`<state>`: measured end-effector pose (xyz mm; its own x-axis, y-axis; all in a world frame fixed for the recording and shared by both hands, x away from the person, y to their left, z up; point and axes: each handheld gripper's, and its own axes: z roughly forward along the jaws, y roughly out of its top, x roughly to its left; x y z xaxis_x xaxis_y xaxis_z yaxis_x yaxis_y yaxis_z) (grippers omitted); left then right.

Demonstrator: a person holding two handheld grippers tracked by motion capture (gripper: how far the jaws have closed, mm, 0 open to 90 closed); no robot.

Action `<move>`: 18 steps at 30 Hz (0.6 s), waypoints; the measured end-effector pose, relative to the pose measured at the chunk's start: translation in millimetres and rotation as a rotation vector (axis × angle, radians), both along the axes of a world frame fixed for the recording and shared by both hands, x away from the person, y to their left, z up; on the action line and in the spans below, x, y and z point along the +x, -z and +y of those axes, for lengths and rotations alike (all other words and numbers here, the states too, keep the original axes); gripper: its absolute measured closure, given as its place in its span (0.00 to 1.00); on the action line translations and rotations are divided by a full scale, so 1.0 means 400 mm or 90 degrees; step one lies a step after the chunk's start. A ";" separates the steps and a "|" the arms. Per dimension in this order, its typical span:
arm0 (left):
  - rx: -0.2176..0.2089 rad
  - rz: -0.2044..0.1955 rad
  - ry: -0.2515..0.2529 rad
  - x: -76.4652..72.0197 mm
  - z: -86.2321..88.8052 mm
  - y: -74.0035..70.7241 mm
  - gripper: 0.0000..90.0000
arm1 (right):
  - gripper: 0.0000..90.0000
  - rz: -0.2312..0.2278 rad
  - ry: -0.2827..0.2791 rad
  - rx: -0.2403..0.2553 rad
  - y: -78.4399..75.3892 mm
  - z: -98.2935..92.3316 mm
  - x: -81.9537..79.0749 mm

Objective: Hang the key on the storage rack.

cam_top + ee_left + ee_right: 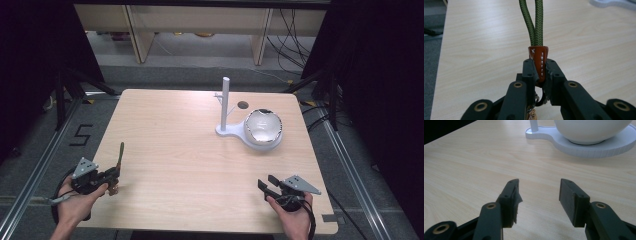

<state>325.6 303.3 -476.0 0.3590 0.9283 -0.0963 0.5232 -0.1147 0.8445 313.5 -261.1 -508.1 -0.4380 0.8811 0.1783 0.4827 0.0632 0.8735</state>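
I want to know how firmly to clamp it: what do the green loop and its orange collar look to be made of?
The green loop looks like braided cord, probably nylon: a herringbone weave shows, with a matte finish. The orange collar looks like leather, smooth, with white stitches down its side. The left gripper is shut on that collar.

Black claws [539, 202], brass-coloured rivets

Green braided cord [535, 22], orange collar [538, 62]

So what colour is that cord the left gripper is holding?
The cord is olive green and braided, with a reddish-brown leather band; it shows best in the left gripper view.
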 end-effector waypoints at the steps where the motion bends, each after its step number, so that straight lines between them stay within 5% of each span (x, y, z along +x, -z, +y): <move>1: 0.000 0.000 0.000 0.000 0.000 0.000 0.88 | 0.57 -0.004 -0.001 0.000 0.000 -0.001 0.000; 3: -0.006 -0.020 0.000 -0.002 0.001 -0.001 0.88 | 0.57 -0.002 -0.005 0.014 0.000 -0.001 0.000; 8: -0.014 -0.082 -0.001 -0.008 0.001 -0.009 0.88 | 0.57 0.000 0.009 -0.005 0.000 0.001 0.000; 18: -0.051 -0.137 -0.011 -0.006 -0.005 -0.005 0.88 | 0.56 0.003 0.001 0.008 -0.002 -0.001 -0.002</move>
<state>323.3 301.3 -473.8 0.3633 0.9270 -0.0931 0.3310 -0.0351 0.9430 312.6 -261.4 -507.2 -0.4362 0.8794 0.1908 0.4865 0.0521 0.8721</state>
